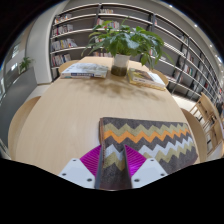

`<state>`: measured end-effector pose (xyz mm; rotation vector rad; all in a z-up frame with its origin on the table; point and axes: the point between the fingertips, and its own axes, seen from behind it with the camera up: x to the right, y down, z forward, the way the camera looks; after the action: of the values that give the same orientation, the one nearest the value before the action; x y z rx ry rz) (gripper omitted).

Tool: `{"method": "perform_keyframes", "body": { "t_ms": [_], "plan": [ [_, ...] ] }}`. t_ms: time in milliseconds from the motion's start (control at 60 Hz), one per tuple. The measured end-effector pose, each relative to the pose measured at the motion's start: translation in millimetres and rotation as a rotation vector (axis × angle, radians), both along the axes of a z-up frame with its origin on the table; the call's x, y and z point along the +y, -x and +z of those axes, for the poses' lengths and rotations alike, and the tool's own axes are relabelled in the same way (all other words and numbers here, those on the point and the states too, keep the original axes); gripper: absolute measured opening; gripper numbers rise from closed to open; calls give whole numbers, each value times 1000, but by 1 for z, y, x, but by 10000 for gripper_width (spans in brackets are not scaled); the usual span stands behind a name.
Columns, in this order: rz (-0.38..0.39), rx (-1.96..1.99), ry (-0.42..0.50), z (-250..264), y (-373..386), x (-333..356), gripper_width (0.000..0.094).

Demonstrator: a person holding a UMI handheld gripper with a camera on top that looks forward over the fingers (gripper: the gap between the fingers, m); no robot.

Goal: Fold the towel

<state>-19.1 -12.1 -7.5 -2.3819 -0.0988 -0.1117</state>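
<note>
My tongs (113, 166) pinch the near corner of the zigzag towel (150, 143), which lies flat on the table (60, 115), spreading toward two o'clock. It looks soft and light; I'd keep this corner grip for folding.

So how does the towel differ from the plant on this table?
The towel lies flat at the near table edge, partly between the tool fingers; the plant stands upright in a pot at the far side. The towel has orange, grey and white zigzags; the plant is leafy green. Both rest on the same table.
</note>
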Motion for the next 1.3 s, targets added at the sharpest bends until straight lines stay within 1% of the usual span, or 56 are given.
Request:
{"method": "perform_keyframes", "body": {
  "t_ms": [50, 83, 133, 183, 200, 283, 367, 433, 517, 600, 650, 683, 717, 767, 800, 833, 867, 917, 967, 1033, 1100, 1250, 1300],
  "plan": [
    [-14, -20, 1, -1, -8, 2, 240],
    [-7, -31, 4, 0, -11, 1, 176],
    [3, -32, 9, -1, -14, 2, 113],
    [13, -7, 18, -1, -13, 1, 109],
    [12, 3, 19, 0, -14, 1, 86],
    [22, 72, 34, 8, -13, -1, 74],
    [27, 80, -3, 40, -34, 1, 74],
    [17, 76, -58, 74, -65, 4, 74],
    [-14, 60, -103, 108, -117, 8, 74],
    [-42, 51, -126, 122, -169, 10, 74],
    [-54, 53, -121, 118, -197, 12, 74],
    [-67, 65, -116, 107, -213, 7, 74],
    [-76, 81, -99, 100, -226, 14, 73],
    [-81, 89, -58, 76, -244, 8, 74],
    [-76, 84, -26, 63, -253, 8, 90],
    [-68, 74, 1, 50, -261, 6, 134],
    [-58, 61, 25, 36, -265, 2, 213],
    [-47, 43, 44, 27, -271, 1, 370],
    [-36, 30, 39, 28, -272, -1, 468],
    [-48, 35, -1, 40, -273, -5, 565],
    [-68, 36, -38, 60, -273, -9, 643],
    [-66, 21, -174, 140, -253, -30, 742],
    [-63, 16, -219, 169, -246, -42, 760]
  ]
}}
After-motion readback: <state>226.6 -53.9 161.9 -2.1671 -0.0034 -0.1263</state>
